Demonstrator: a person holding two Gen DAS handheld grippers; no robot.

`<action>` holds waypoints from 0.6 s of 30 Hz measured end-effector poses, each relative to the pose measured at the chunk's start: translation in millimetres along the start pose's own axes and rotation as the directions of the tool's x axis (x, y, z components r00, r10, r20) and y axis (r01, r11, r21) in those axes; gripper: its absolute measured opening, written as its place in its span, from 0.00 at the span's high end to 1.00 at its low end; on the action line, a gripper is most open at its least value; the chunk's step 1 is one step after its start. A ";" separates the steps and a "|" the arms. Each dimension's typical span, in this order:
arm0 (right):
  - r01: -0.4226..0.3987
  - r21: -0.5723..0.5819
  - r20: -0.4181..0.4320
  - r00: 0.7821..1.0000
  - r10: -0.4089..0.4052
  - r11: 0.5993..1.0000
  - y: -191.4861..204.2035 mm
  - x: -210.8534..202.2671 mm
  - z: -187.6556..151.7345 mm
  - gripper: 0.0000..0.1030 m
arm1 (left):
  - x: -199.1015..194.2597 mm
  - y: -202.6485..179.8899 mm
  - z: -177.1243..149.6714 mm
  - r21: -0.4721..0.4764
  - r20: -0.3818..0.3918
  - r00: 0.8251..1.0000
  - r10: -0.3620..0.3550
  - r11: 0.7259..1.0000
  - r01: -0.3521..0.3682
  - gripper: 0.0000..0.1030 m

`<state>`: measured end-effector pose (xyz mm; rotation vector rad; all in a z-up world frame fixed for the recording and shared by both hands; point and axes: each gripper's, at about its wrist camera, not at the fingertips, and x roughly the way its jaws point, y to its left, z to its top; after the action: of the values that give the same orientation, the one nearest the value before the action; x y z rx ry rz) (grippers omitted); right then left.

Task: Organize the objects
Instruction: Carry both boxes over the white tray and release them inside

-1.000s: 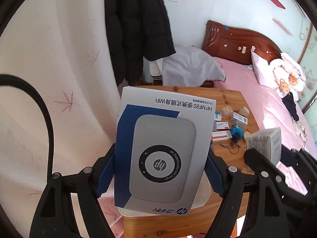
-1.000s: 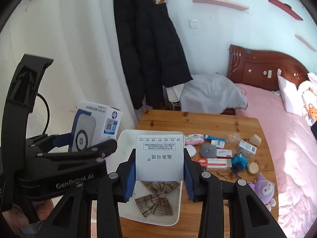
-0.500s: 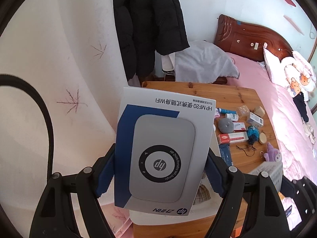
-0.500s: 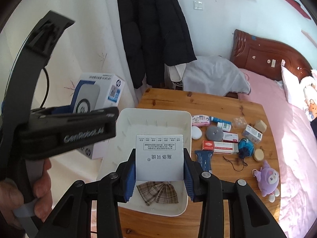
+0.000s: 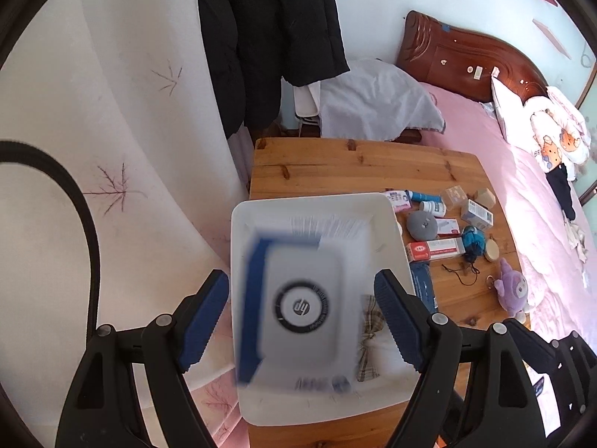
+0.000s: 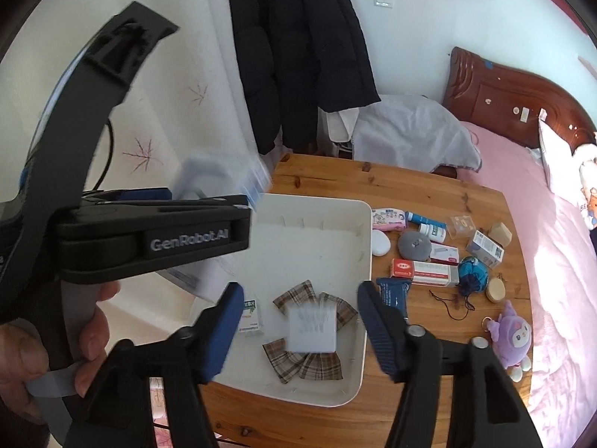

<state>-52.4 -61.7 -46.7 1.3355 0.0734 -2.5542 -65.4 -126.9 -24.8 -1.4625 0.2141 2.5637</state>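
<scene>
With both the left gripper point(image 5: 301, 315) and right gripper point(image 6: 298, 315) spread apart, the blurred router box point(image 5: 298, 308) and small white box point(image 6: 312, 330) at lower centre could bounce off the white tray point(image 6: 363, 298).

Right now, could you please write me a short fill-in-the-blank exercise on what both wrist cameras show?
1. The white tray rests on a ____ table.
2. The bow in the tray has a ____ pattern.
3. The plush toy near the table's edge is ____.
4. A black ____ hangs behind the table.

Missing words: wooden; plaid; purple; coat
</scene>
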 end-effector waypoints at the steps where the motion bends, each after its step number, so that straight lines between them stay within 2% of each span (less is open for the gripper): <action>1: -0.002 -0.008 -0.001 1.000 0.002 1.000 1.6 0.2 0.1 0.37 | 0.7 0.7 0.3 -0.005 -0.004 1.000 0.006 1.000 -0.006 0.19; 7: -0.008 -0.018 -0.012 1.000 0.008 1.000 4.8 2.4 -0.6 0.37 | 5.2 4.2 -1.6 -0.024 -0.036 0.999 0.017 1.000 -0.018 0.19; 18: 0.005 -0.005 0.004 1.000 -0.005 1.000 1.4 -5.3 -2.4 0.37 | -2.4 0.3 -4.4 -0.016 -0.020 1.000 0.021 1.000 -0.021 0.19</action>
<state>-47.3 -61.5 -43.7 1.3304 0.0823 -2.5589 -60.6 -128.3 -24.9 -1.5004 0.2128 2.5743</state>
